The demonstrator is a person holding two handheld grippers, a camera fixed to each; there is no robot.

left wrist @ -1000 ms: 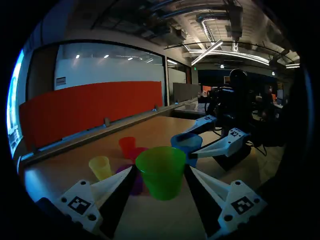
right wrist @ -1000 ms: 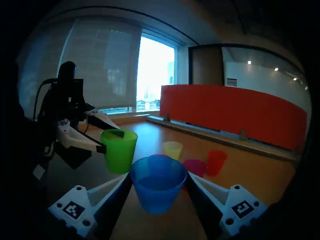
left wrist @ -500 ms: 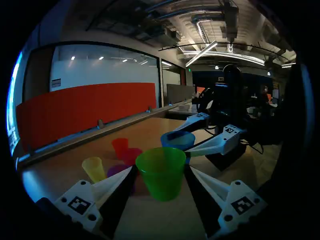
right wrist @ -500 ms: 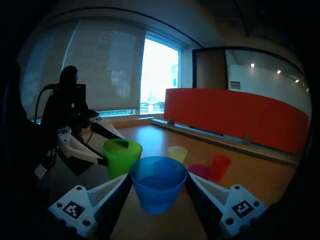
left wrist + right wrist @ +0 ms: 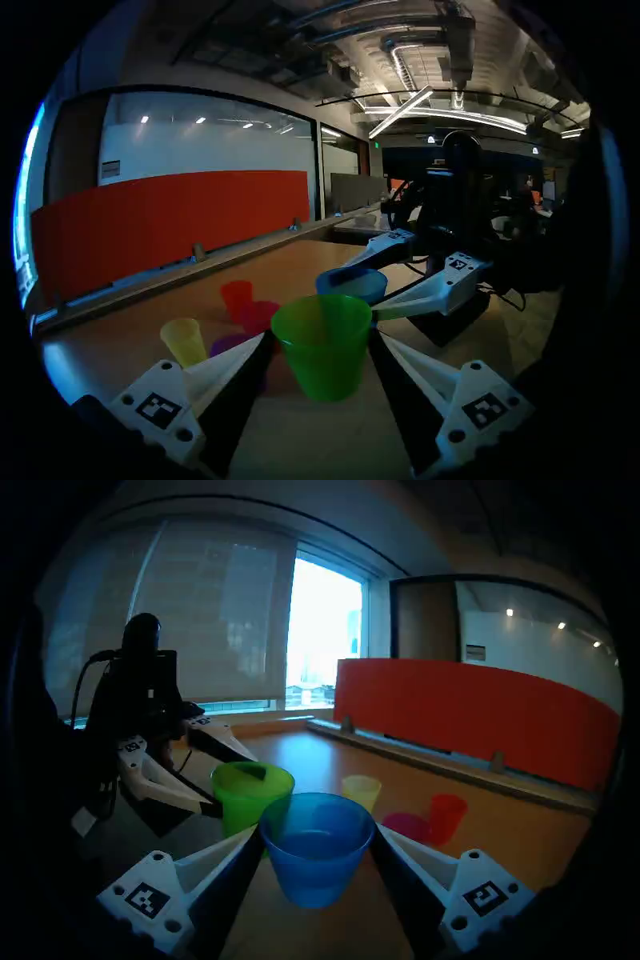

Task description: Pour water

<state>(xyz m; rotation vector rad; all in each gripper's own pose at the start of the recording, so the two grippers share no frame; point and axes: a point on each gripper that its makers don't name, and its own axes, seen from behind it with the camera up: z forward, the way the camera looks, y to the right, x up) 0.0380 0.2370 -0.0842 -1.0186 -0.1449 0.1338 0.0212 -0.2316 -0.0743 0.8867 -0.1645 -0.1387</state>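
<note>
The blue cup (image 5: 318,852) of water, clamped in the right gripper (image 5: 318,832), has drawn beside the green cup (image 5: 322,348) clamped in the left gripper (image 5: 318,338). Lift its rim over the green rim and tilt slowly.

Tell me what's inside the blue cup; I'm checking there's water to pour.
The blue cup, in the right gripper, holds what looks like water, partway up. Its floor is hidden.

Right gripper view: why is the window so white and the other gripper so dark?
In the right gripper view the window glares white with daylight, leaving the left gripper a mostly dark shape; in the left gripper view the ceiling light glows.
</note>
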